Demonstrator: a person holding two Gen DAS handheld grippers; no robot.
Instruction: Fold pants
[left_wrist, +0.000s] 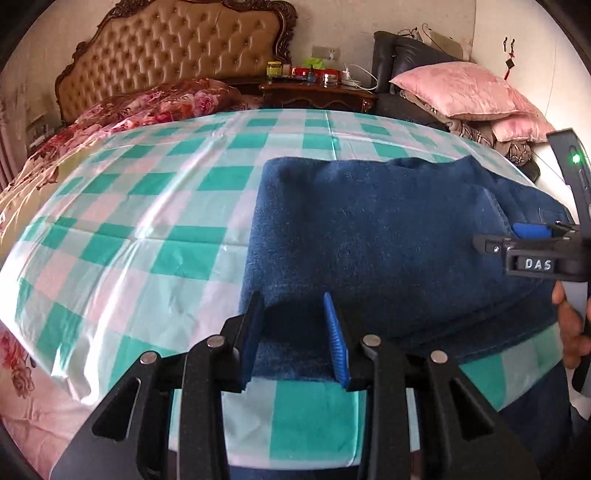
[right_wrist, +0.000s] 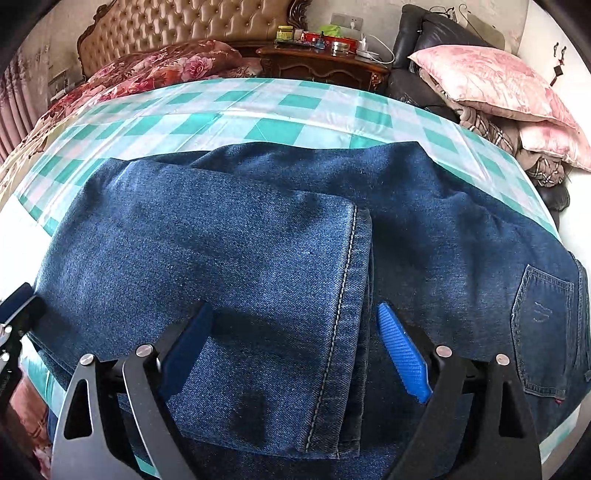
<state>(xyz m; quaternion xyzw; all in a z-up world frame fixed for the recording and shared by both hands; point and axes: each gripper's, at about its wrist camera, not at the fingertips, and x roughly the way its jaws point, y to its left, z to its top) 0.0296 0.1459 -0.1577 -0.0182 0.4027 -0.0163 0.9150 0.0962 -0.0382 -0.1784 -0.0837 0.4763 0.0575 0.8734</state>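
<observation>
Blue denim pants (right_wrist: 280, 236) lie folded on a green-and-white checked cloth (left_wrist: 155, 206); they also show in the left wrist view (left_wrist: 369, 236). The leg hems (right_wrist: 347, 295) lie folded over onto the seat part, whose back pocket (right_wrist: 543, 317) shows at right. My right gripper (right_wrist: 295, 325) is open, its blue fingers straddling the hem edge just above the denim. My left gripper (left_wrist: 293, 317) is open over the pants' near left corner. The right gripper also shows at the right edge of the left wrist view (left_wrist: 532, 236).
A tufted headboard (left_wrist: 177, 48) and a floral quilt (left_wrist: 147, 107) lie at the back left. A wooden nightstand (left_wrist: 317, 92) with jars stands behind. Pink pillows (left_wrist: 461, 92) are piled on a dark chair at back right.
</observation>
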